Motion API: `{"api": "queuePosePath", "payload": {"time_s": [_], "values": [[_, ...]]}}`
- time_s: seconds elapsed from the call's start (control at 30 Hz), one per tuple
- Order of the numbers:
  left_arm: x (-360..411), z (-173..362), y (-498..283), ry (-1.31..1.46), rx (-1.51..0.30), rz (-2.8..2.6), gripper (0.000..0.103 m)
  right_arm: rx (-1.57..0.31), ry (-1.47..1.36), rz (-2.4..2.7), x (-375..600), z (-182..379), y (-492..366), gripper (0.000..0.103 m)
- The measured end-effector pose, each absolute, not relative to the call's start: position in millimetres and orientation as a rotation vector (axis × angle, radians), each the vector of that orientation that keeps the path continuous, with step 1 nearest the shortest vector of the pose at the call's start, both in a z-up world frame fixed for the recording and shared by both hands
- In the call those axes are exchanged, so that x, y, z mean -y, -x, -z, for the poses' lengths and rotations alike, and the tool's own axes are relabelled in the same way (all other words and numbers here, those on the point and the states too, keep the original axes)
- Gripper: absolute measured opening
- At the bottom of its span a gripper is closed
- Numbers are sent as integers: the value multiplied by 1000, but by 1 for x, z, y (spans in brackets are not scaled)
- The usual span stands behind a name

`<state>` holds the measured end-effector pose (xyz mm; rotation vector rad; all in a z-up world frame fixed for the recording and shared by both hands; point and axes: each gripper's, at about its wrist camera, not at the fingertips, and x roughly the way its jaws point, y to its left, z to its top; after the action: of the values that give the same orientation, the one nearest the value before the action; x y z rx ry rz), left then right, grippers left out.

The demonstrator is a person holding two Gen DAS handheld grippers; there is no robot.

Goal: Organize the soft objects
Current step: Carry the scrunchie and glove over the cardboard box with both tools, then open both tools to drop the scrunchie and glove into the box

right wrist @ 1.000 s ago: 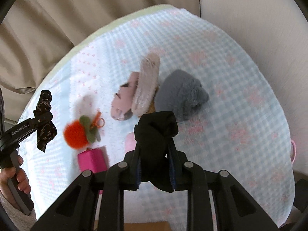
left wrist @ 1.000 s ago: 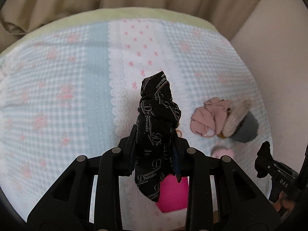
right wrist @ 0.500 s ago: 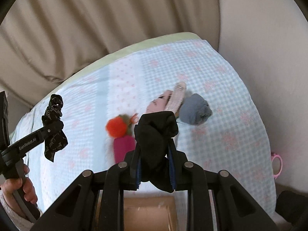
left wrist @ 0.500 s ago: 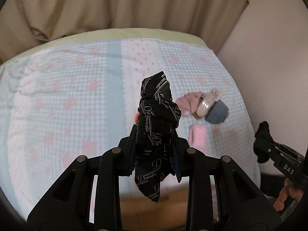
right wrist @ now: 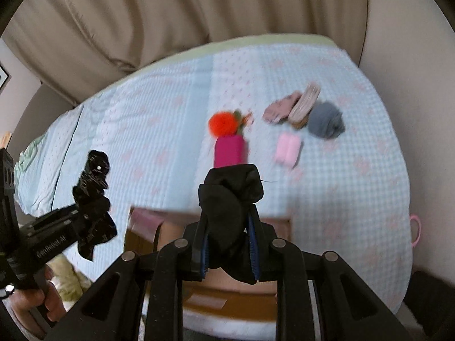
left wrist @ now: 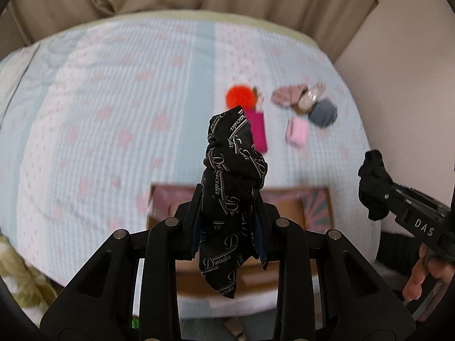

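— What is seen around the bed [left wrist: 119, 130], and what is blocked?

— A light blue checked quilt with pink marks is spread on it, with beige curtains [right wrist: 176, 22] behind. At about 1 o'clock in the left wrist view a small cluster is laid out: an orange fluffy pompom [left wrist: 239, 98], a magenta block [left wrist: 259, 130], a pale pink folded piece [left wrist: 297, 132], a grey bundle [left wrist: 322, 113] and a dusty pink fabric piece [left wrist: 285, 96]. An open cardboard box [left wrist: 318, 207] is placed at the near edge of the bed, largely hidden behind both tools; its contents cannot be made out.

— And the held things?

— A black scarf [left wrist: 231, 187] printed with pale script lettering, bunched and knotted, is pinched by the left tool [left wrist: 229, 227], its tail hanging at 6 o'clock. A plain black sock [right wrist: 230, 199], matte and rolled, is clamped by the right tool [right wrist: 229, 244]. Both are held in the air above the box.
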<state>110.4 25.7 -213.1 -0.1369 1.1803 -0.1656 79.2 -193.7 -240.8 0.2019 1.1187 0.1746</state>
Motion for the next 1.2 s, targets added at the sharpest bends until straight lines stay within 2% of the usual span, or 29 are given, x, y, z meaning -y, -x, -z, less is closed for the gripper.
{"api": "queuePosePath", "payload": {"time_s": [0.43,0.73,1.03,1.07,1.13,1.17,1.2], "values": [[-52,296,-59,79,-1346,235,26,-1235,-195,-114,138,312,-27,21],[-37,356,-75,-10,-1403,280,26,-1310,-196,-43,142,369,-49,21],[-23,385,-87,-80,-1428,310,27,-1384,-211,-33,147,403,-68,21],[-21,385,-87,-80,-1424,320,32,-1390,-211,-35,146,407,-70,24],[-17,384,-87,-100,-1415,336,66,-1397,-212,-39,146,411,-73,53],[-16,383,-86,-114,-1409,335,101,-1405,-232,-49,147,414,-75,91],[-15,382,-85,-129,-1401,326,102,-1417,-249,-57,147,416,-75,103]]}}
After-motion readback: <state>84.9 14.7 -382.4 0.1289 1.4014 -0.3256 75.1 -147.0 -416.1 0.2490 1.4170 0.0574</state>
